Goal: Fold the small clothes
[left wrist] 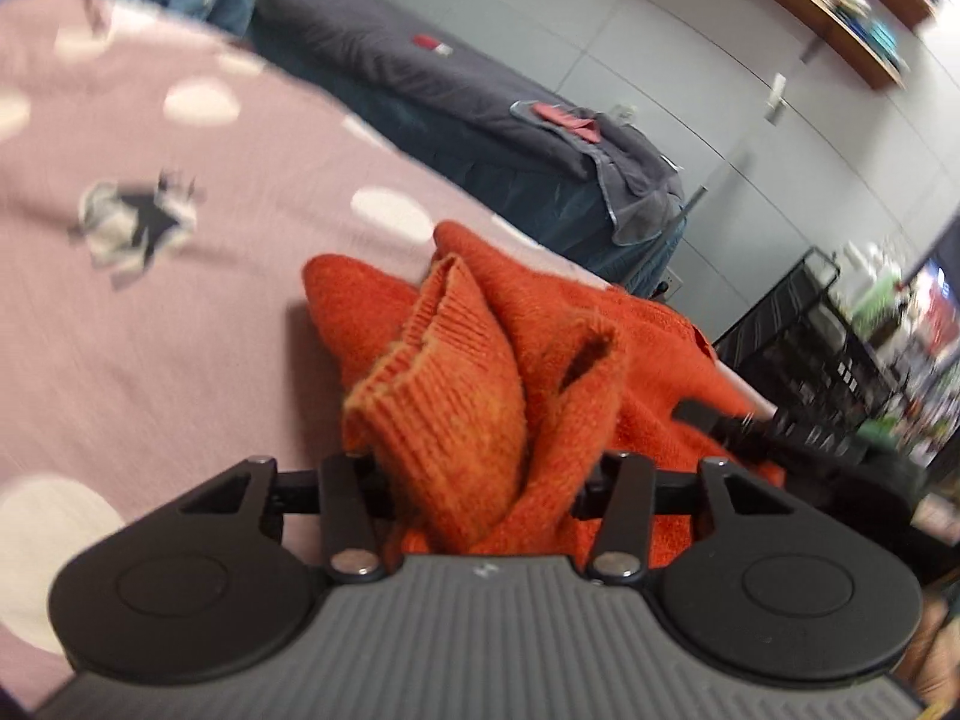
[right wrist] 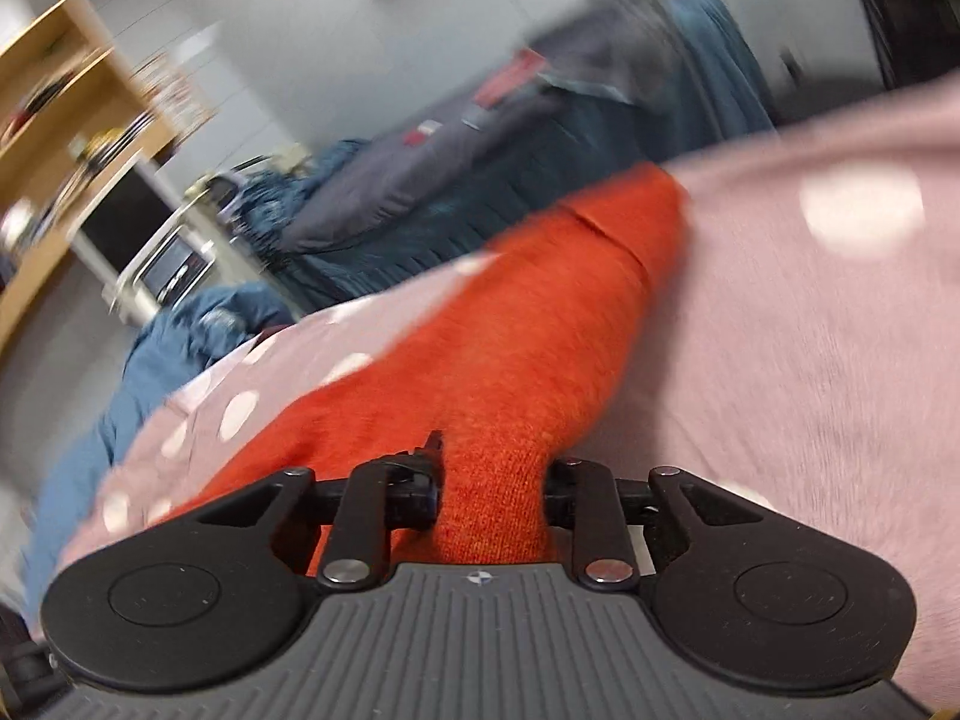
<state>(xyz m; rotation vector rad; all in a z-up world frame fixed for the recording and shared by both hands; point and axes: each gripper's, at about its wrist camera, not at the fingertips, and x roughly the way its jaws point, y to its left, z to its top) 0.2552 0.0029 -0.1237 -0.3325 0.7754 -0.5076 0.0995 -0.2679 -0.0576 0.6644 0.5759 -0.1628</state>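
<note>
- Left gripper [left wrist: 480, 480], at 6 o'clock in its own view: its jaws are clenched on a bunched ribbed edge of the orange sweater [left wrist: 480, 360], which rises between them in folds toward 12 o'clock
- Right gripper [right wrist: 489, 492], at 6 o'clock in its own view: its jaws grip a flat stretch of the same orange sweater [right wrist: 510, 360], the cloth pinched between them
- From the right jaws the sweater runs out in a long band toward 1 o'clock, lying on the pink bedspread [right wrist: 780, 360]
- In the left view the sweater heaps up near the bedspread's edge at 3 o'clock, and the dark tip of the right gripper [left wrist: 720, 420] touches the cloth at 3 o'clock
- The pink bedspread [left wrist: 180, 330] has white dots and a grey-and-black printed figure [left wrist: 135, 222] at 10 o'clock
- Beyond the bedspread, at 12 to 1 o'clock in the left view, stands a second bed with a grey blanket [left wrist: 420, 72]; small red cloths [left wrist: 570, 117] lie on it
- A black wire rack [left wrist: 798, 348] stands at 3 o'clock, past the bed's edge
- Farthest out, a wooden shelf [left wrist: 840, 6] hangs on the wall at 1 o'clock; what it holds is too blurred to tell
</note>
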